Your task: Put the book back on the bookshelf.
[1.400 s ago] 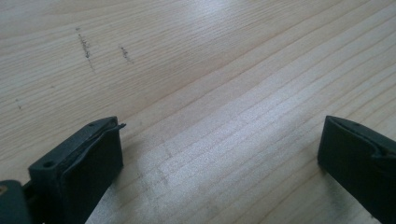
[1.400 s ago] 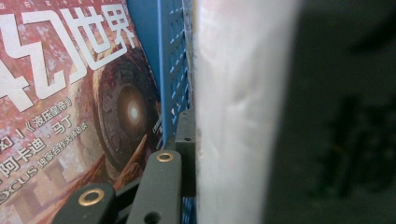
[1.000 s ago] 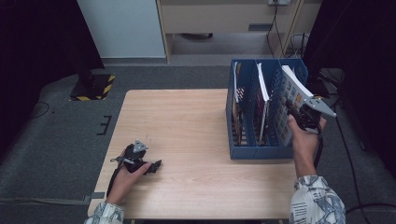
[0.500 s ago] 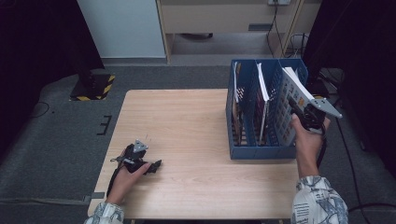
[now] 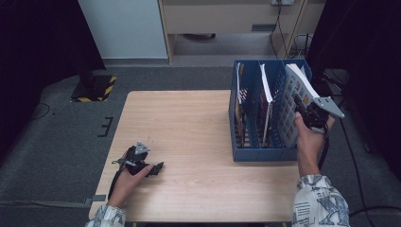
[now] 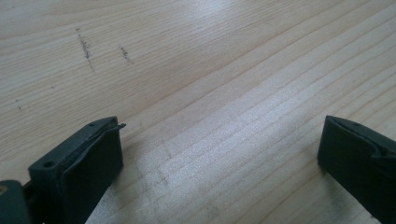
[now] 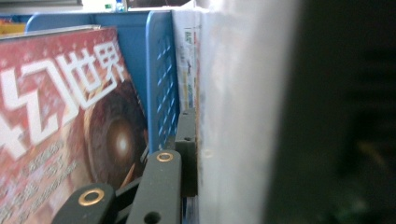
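Observation:
A blue file rack (image 5: 257, 153) with three slots stands on the right side of the wooden table (image 5: 189, 123). A thick white-edged book (image 5: 295, 90) leans in its rightmost slot, its top sticking out above the rim. My right gripper (image 5: 302, 106) is shut on that book near its near edge. In the right gripper view the book (image 7: 238, 116) sits between the jaws, one pad (image 7: 187, 144) flat against its pages. My left gripper (image 5: 158, 166) rests on the table at the front left, and in its own view the left gripper (image 6: 219, 140) is open over bare wood.
Magazines stand in the other two slots (image 5: 265, 109); a red-covered one (image 7: 60, 116) shows beside the blue perforated divider (image 7: 161, 70). Grey floor surrounds the table, with a cabinet (image 5: 227, 19) behind and cables (image 5: 293, 42) at the back right.

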`<action>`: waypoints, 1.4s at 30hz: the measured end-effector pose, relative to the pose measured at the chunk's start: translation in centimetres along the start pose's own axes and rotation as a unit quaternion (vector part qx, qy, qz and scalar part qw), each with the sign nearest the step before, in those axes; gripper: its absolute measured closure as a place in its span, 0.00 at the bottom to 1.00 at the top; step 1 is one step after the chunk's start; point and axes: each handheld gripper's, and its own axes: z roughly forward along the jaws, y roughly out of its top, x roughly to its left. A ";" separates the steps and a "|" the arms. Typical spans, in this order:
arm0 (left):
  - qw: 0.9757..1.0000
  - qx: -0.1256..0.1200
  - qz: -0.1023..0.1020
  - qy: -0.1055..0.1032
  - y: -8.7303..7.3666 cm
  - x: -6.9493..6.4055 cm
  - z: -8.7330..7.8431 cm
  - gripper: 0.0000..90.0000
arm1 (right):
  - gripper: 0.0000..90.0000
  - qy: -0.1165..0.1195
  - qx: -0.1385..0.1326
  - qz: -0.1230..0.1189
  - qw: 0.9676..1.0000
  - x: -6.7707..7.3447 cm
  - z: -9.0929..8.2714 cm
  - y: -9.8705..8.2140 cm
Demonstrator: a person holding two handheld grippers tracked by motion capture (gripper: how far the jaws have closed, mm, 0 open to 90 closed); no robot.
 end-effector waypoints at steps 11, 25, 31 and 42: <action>1.000 -0.001 0.000 -0.001 0.0 0.0 0.0 0.00 | 0.82 -0.013 -0.001 -0.019 1.000 0.4 1.1 0.0; 1.000 -0.001 0.001 -0.001 0.0 0.0 0.0 0.00 | 0.82 -0.018 -0.001 -0.023 1.000 0.9 1.9 -0.9; 1.000 -0.001 0.001 -0.001 0.0 0.0 0.0 0.00 | 0.82 -0.017 -0.003 -0.023 1.000 1.1 1.8 -1.1; 1.000 -0.001 0.001 -0.001 0.0 0.0 0.0 0.00 | 0.81 -0.017 -0.001 -0.028 0.999 1.6 1.6 -1.5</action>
